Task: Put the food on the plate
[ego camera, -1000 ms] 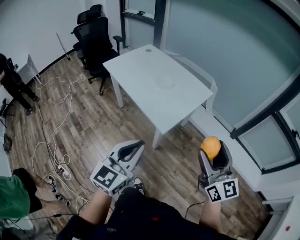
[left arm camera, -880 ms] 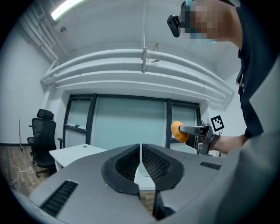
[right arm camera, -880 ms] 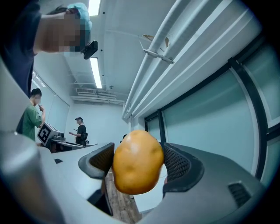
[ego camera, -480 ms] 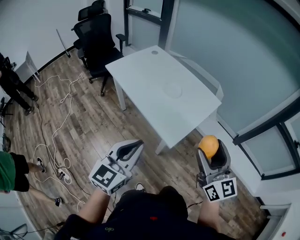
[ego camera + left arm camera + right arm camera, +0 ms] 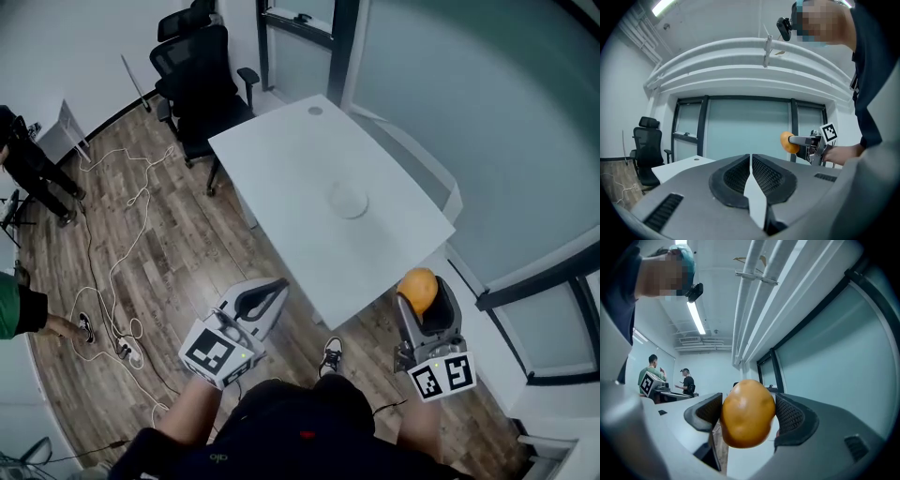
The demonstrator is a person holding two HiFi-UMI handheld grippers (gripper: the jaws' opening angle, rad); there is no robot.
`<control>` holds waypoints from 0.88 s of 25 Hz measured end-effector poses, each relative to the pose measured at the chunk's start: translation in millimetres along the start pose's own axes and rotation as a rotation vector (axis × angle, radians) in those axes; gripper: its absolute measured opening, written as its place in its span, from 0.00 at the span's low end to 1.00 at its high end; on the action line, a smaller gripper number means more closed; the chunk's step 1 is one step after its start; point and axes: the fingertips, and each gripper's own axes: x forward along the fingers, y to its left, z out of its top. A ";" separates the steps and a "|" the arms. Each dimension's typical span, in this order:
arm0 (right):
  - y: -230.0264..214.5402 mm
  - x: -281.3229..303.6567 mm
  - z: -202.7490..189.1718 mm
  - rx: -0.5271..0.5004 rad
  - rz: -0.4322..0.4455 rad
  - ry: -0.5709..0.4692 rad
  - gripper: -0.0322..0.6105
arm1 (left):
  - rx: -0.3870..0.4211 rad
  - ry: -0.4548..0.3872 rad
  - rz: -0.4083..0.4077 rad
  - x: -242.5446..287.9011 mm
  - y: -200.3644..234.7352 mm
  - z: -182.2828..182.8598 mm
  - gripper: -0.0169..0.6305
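Observation:
My right gripper [image 5: 424, 298] is shut on an orange-brown, egg-shaped piece of food [image 5: 419, 292], held in the air near the white table's [image 5: 291, 187] near right corner. The same food [image 5: 747, 413] fills the right gripper view, squeezed between both pads. A small pale plate [image 5: 348, 201] lies on the table's middle right part. My left gripper [image 5: 272, 290] hovers shut and empty over the floor, left of the table's near corner. In the left gripper view, its jaws [image 5: 751, 165] meet, with the right gripper [image 5: 808, 143] and food [image 5: 789, 142] beyond.
Two black office chairs [image 5: 202, 66] stand at the table's far left end. White cables [image 5: 112, 234] trail over the wooden floor on the left, where two people [image 5: 28, 169] stand. Glass partition walls [image 5: 469, 112] run behind and right of the table.
The table and plate have drawn nearer and lower in the head view as I step toward them. Both grippers keep their pose, the right one still holding the food.

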 end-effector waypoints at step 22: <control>-149.8 200.8 -61.8 0.017 0.178 0.136 0.62 | -0.021 0.040 0.163 174.9 84.1 4.1 0.08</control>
